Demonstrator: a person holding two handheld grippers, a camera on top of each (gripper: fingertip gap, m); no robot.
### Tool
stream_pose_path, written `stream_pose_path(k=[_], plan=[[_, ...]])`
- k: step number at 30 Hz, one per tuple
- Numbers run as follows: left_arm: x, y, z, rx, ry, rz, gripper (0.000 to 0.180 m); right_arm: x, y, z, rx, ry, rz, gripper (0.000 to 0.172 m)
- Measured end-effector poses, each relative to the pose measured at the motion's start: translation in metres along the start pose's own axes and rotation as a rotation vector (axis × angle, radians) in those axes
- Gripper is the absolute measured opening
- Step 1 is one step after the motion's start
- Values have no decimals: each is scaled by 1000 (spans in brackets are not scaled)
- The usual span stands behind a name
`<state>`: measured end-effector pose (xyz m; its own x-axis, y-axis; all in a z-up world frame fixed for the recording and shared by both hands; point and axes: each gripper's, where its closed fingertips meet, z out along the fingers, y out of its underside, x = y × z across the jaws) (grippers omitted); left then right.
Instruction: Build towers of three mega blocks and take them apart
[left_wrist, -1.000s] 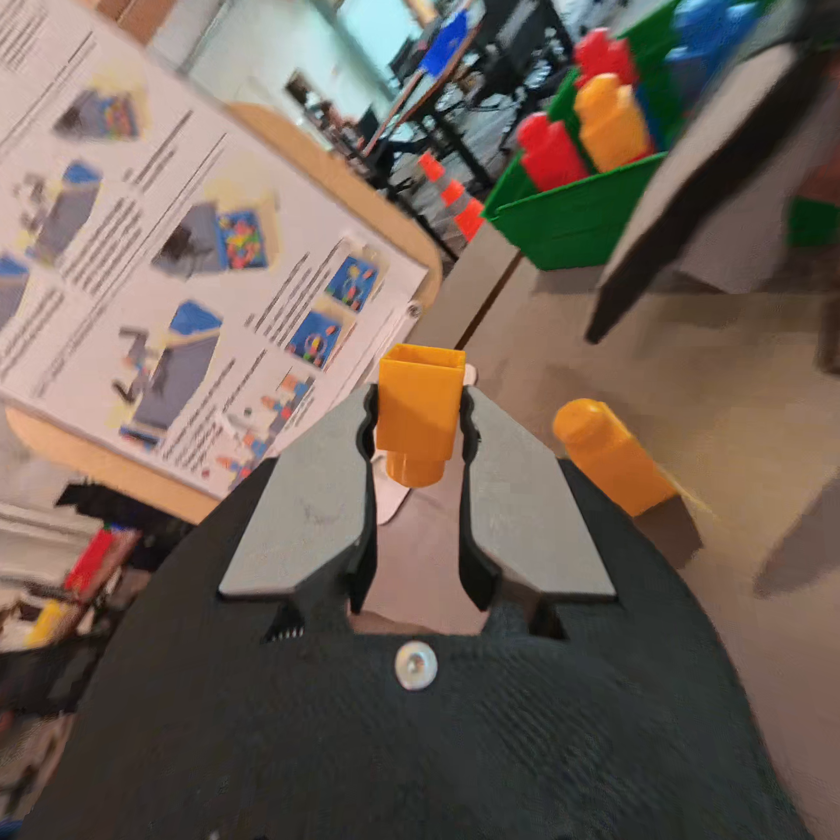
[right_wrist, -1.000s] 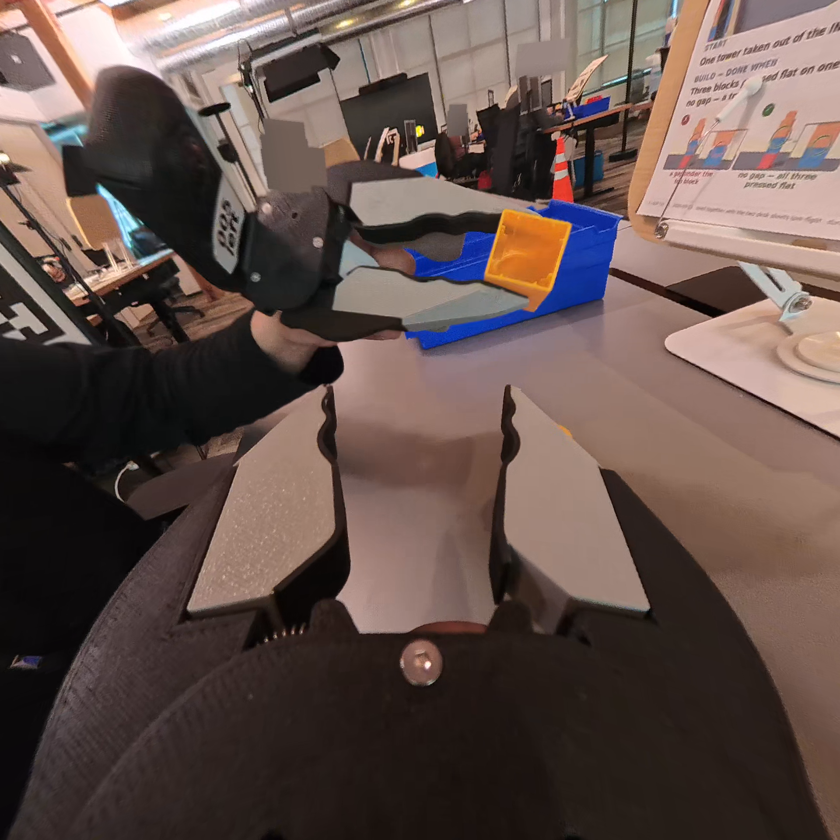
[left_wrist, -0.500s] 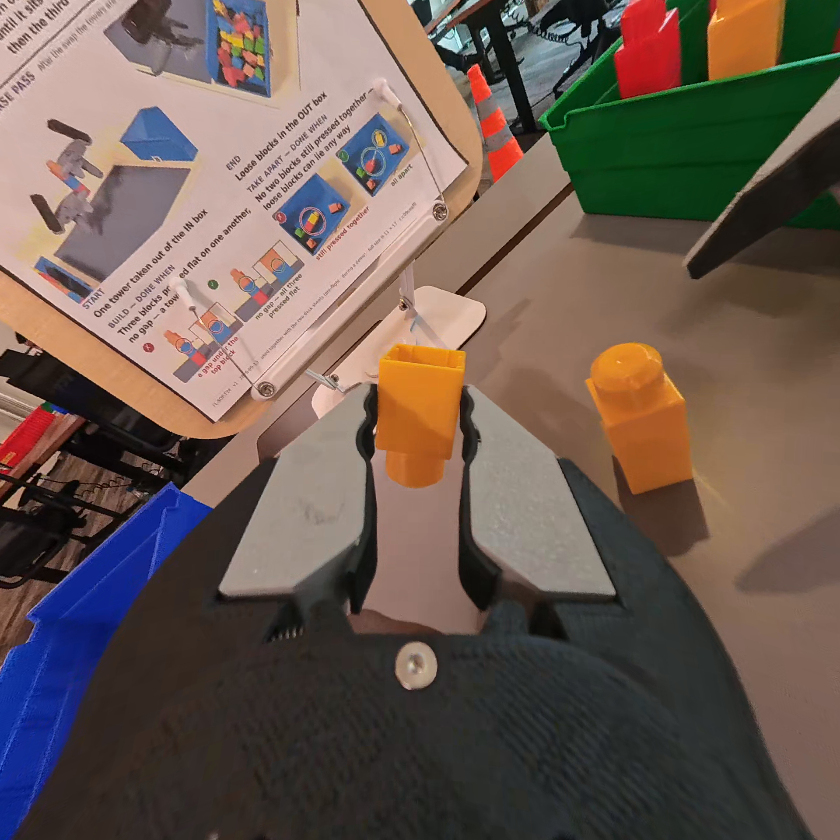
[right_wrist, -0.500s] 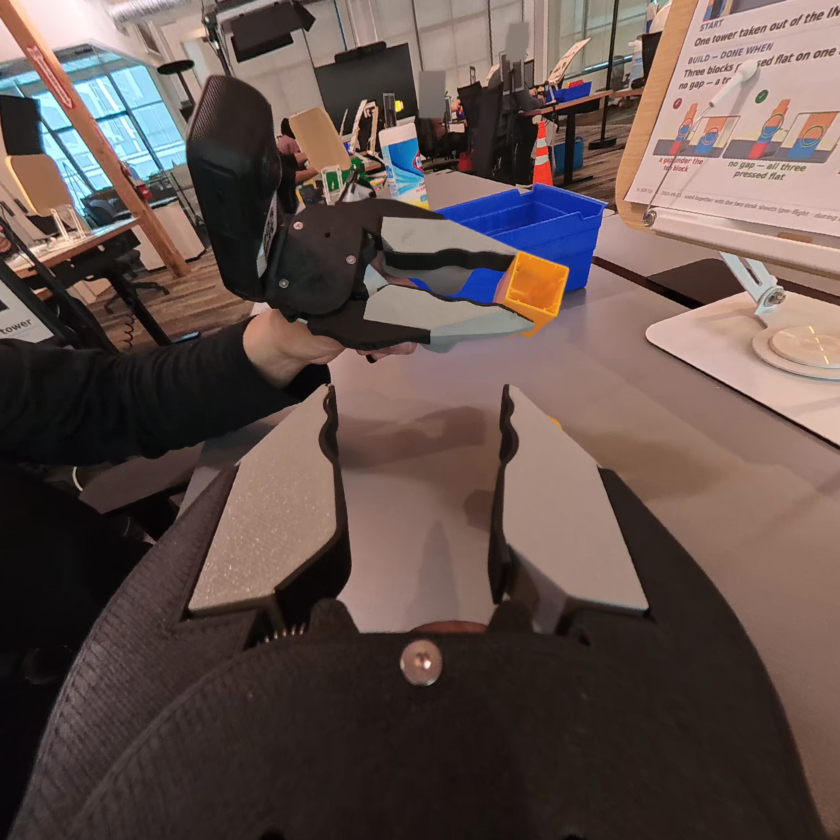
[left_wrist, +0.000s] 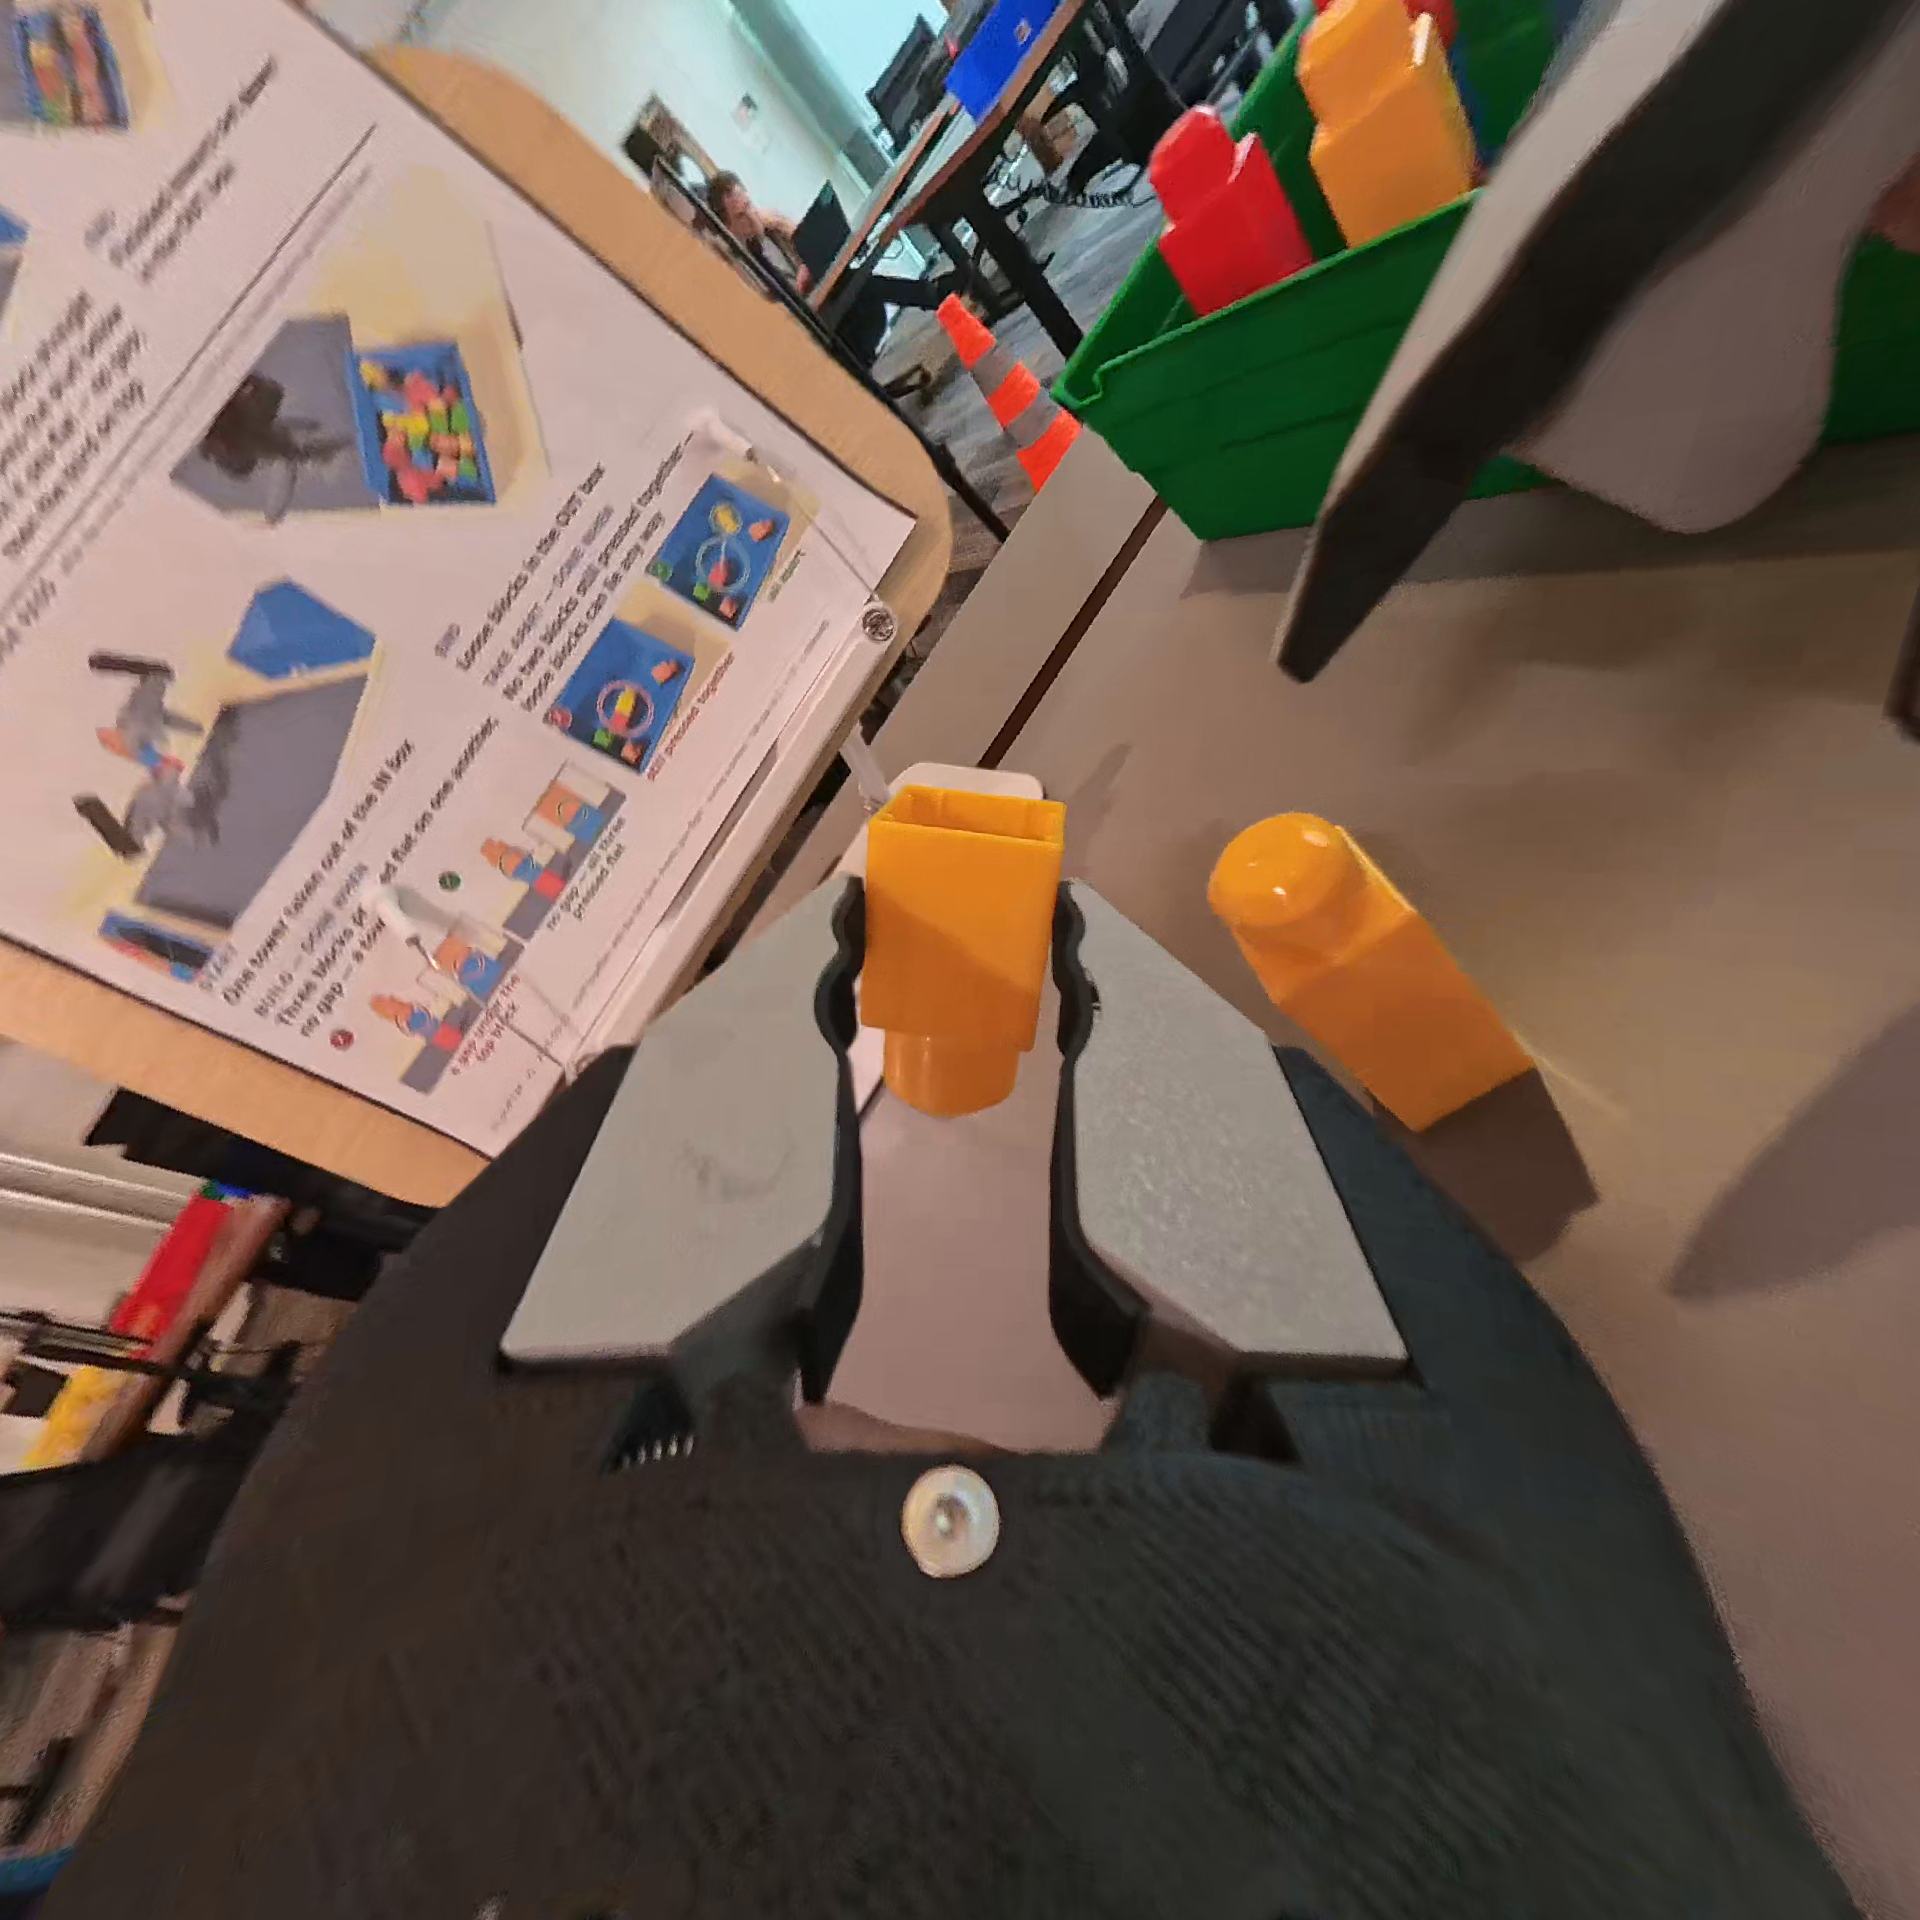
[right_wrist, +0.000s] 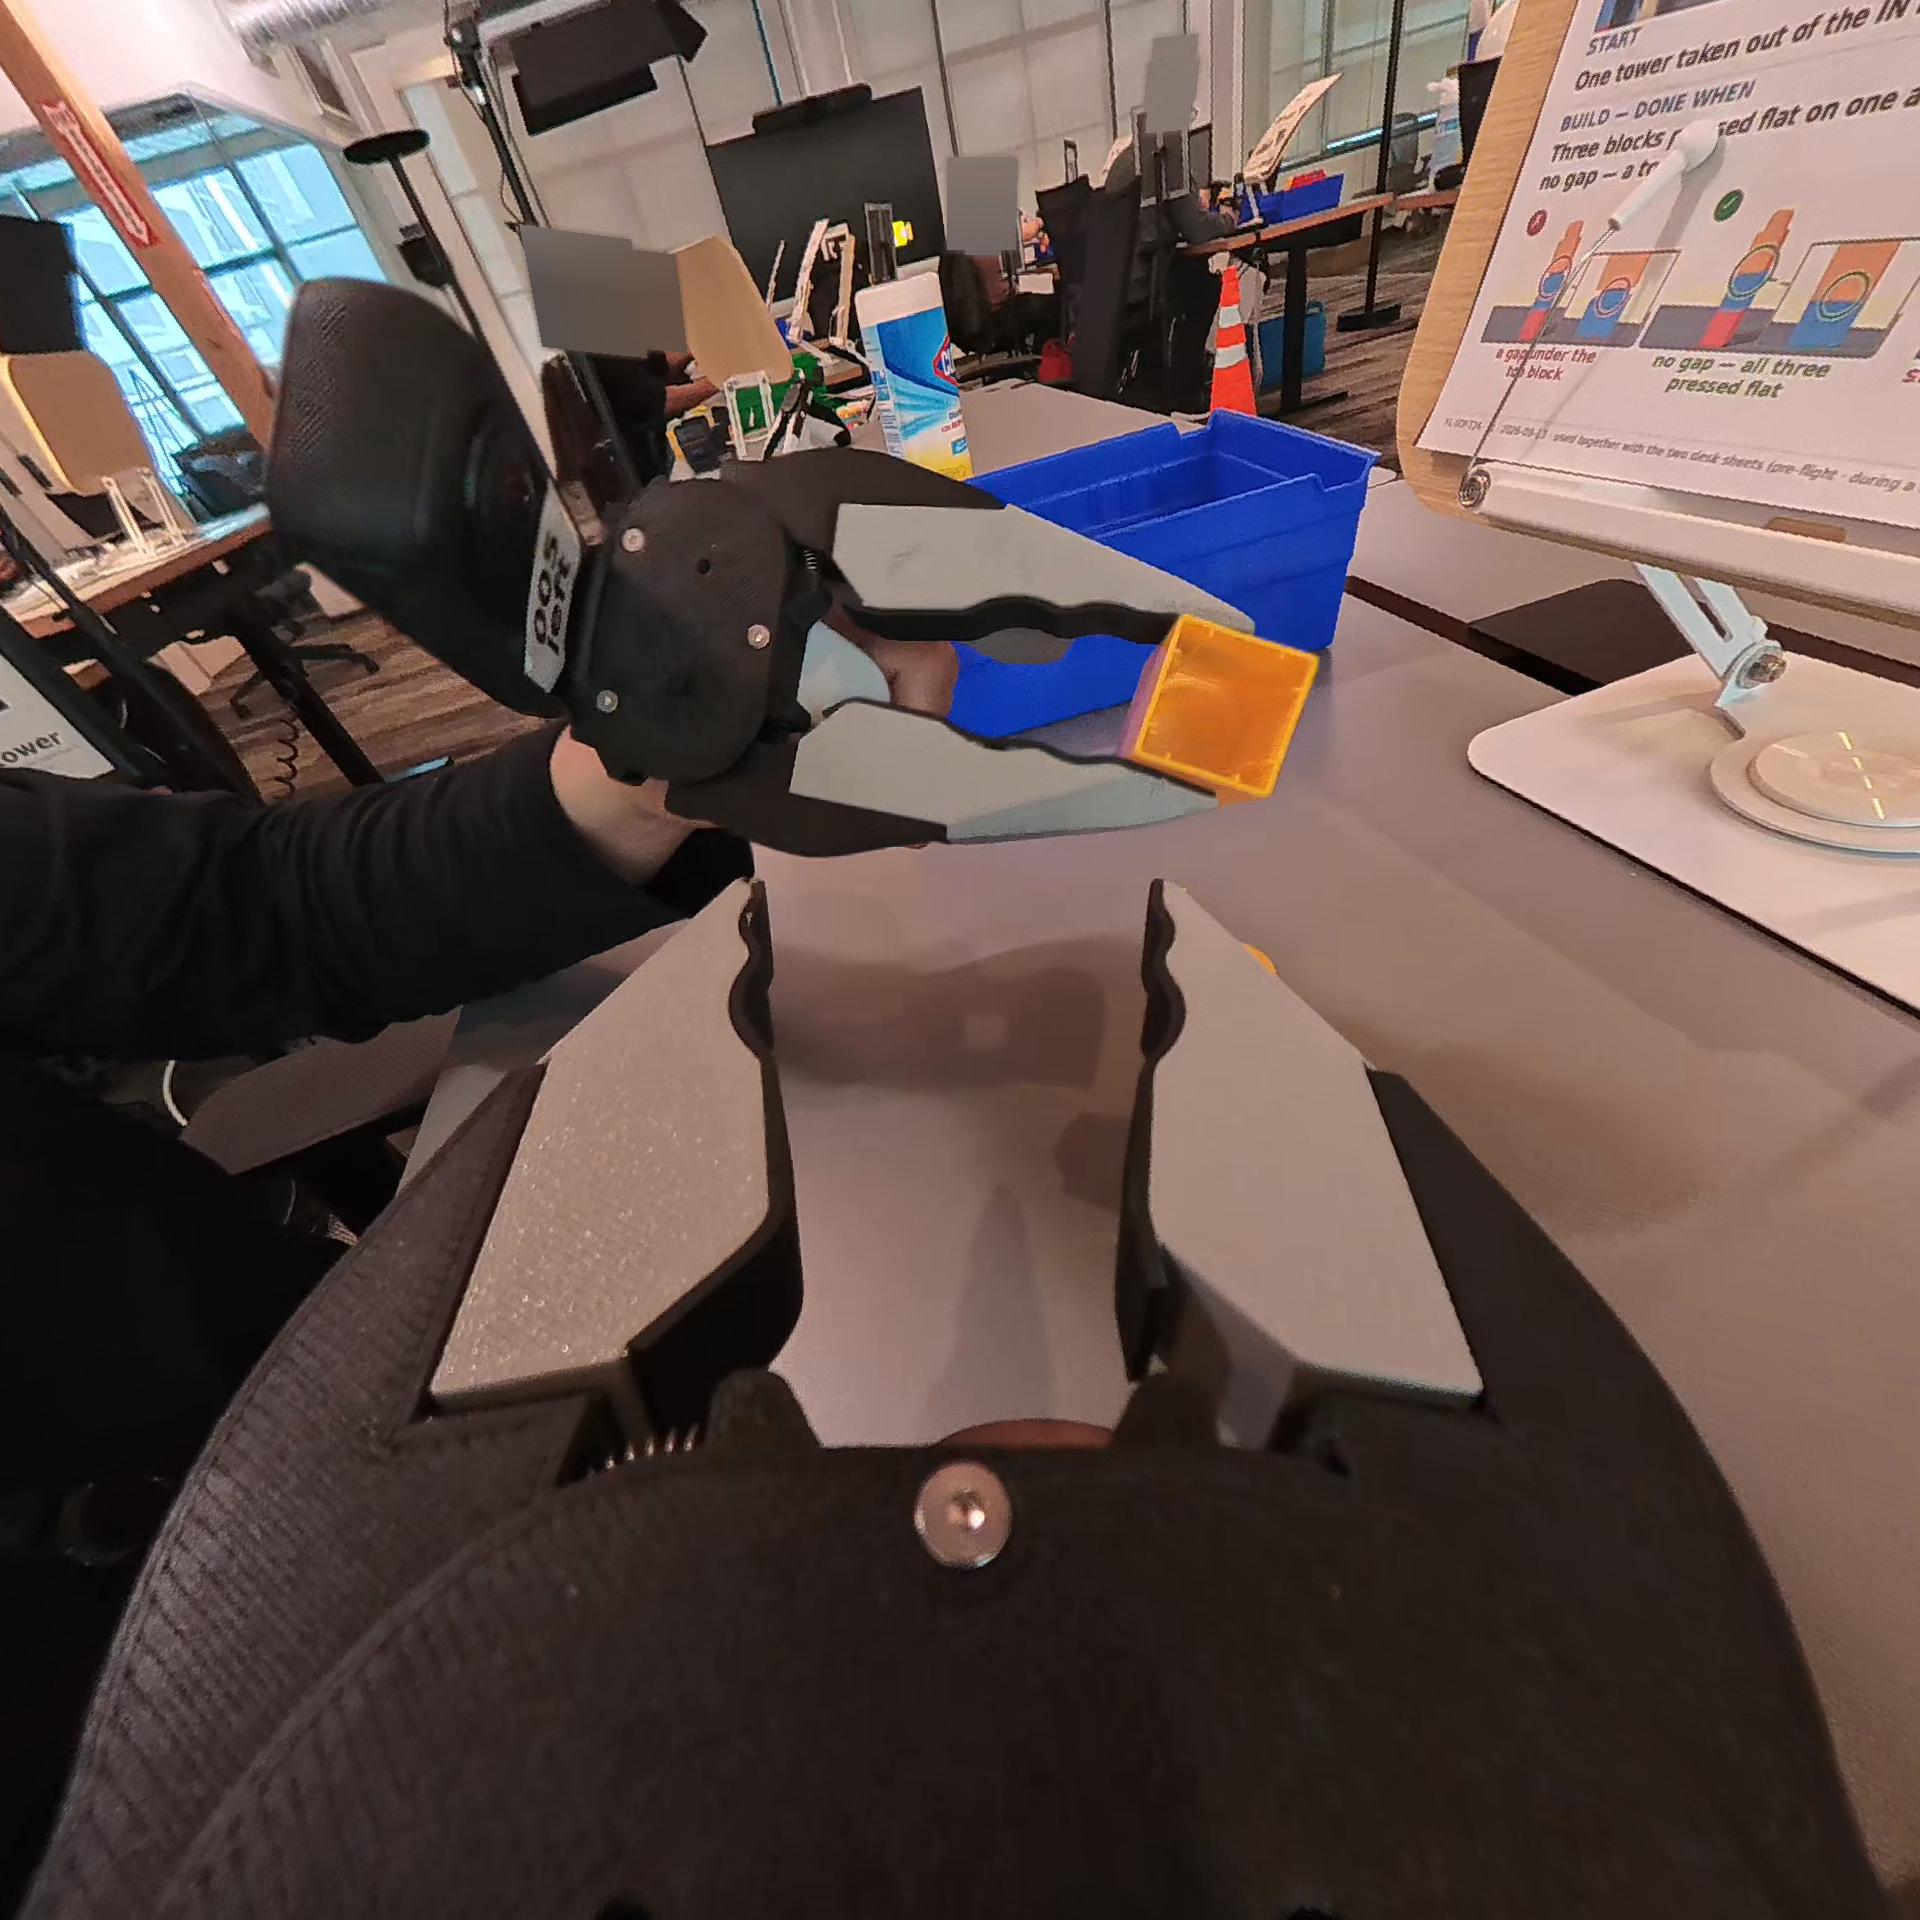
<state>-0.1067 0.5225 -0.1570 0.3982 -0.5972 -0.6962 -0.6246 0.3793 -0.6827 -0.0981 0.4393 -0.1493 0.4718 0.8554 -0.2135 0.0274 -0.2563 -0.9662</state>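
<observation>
My left gripper (left_wrist: 956, 935) is shut on an orange block (left_wrist: 961, 935), both pads pressed on its sides, hollow end pointing away and stud toward the camera. It is held above the grey table (left_wrist: 1558, 779). In the right wrist view the left gripper (right_wrist: 1195, 717) holds the same orange block (right_wrist: 1221, 717) in the air. A second orange block (left_wrist: 1361, 966) stands on the table to its right. My right gripper (right_wrist: 956, 956) is open and empty above the table; one of its fingers (left_wrist: 1558, 312) shows at upper right in the left wrist view.
A green bin (left_wrist: 1278, 416) with red and orange blocks stands at the far right. A blue bin (right_wrist: 1195, 520) sits at the table's back. An instruction board on a white stand (right_wrist: 1662, 260) is at the right; it also shows in the left wrist view (left_wrist: 416, 623).
My left gripper has tilted and swung with the orange block still in its grasp. The right gripper has stayed open and almost still.
</observation>
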Motion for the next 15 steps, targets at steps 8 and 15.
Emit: stream_pose_path(k=[8, 15], plan=[[32, -28, -8, 117, 106, 282, 34, 9, -3, -3, -4, 74, -16, 70], [39, -41, -10, 141, 137, 415, 34, 16, -4, -4, -2, 134, -29, 71]])
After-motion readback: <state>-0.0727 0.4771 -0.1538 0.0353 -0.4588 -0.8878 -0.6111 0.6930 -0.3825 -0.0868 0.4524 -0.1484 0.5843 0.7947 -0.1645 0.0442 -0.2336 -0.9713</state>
